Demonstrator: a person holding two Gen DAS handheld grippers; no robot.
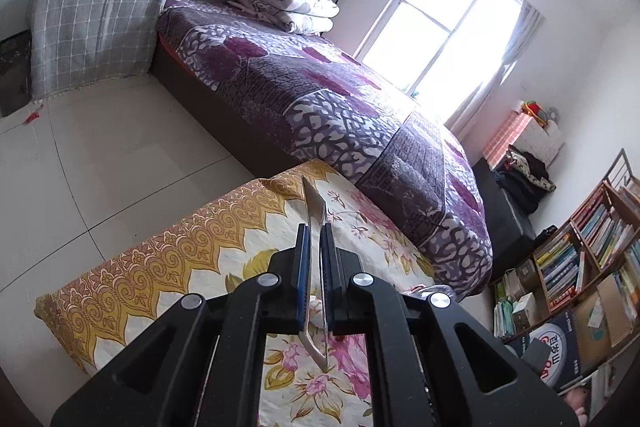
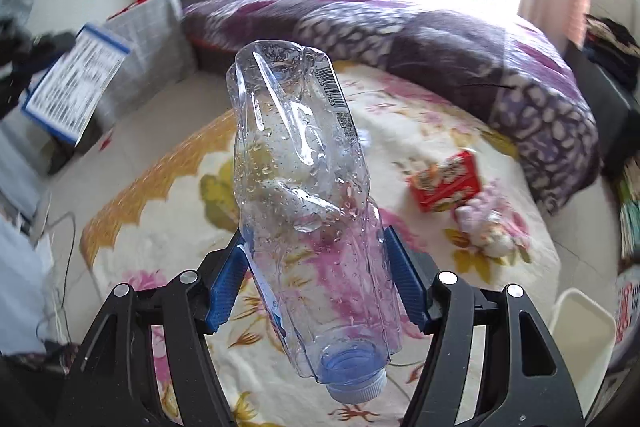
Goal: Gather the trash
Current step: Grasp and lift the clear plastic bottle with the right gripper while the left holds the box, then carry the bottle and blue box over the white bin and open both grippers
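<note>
- Blue pads of your right gripper (image 2: pixel 316 287) press on both flanks of a crumpled clear plastic bottle (image 2: pixel 304 195); the jaws stand fairly wide, clamped on its body.
- Bottle attitude: cap (image 2: pixel 358 387) toward the camera and downward, crushed base pointing away, droplets on the inside wall, a barcode strip near the far end.
- Your left gripper (image 1: pixel 314 247) is clenched almost fully, its pads pinching a thin flat card or packet (image 1: pixel 314 215) seen edge-on; the sheet sticks out past the fingertips and also back toward the camera.
- In the right wrist view the same gripper appears at far left, blurred, showing a white printed sheet with a blue border (image 2: pixel 76 83).
- Remaining items: a red snack box (image 2: pixel 444 183) and a pale crumpled wrapper (image 2: pixel 486 223) lie just beside each other on the floral cloth (image 2: pixel 168 227), to the right of the bottle and apart from it.
- Edges: the cloth's yellow scalloped border (image 1: pixel 160 259) marks the near left edge of the covered surface, with open tiled floor (image 1: pixel 100 167) beyond.
- A white bin (image 2: pixel 580 343) stands at lower right, its rim near the surface's corner.
- Room: a bed with a purple patterned quilt (image 1: pixel 340 107) borders the far side; folded bedding (image 1: pixel 288 1) sits at its head, a bright window (image 1: pixel 444 27) behind, bookshelves (image 1: pixel 580 259) at right.
</note>
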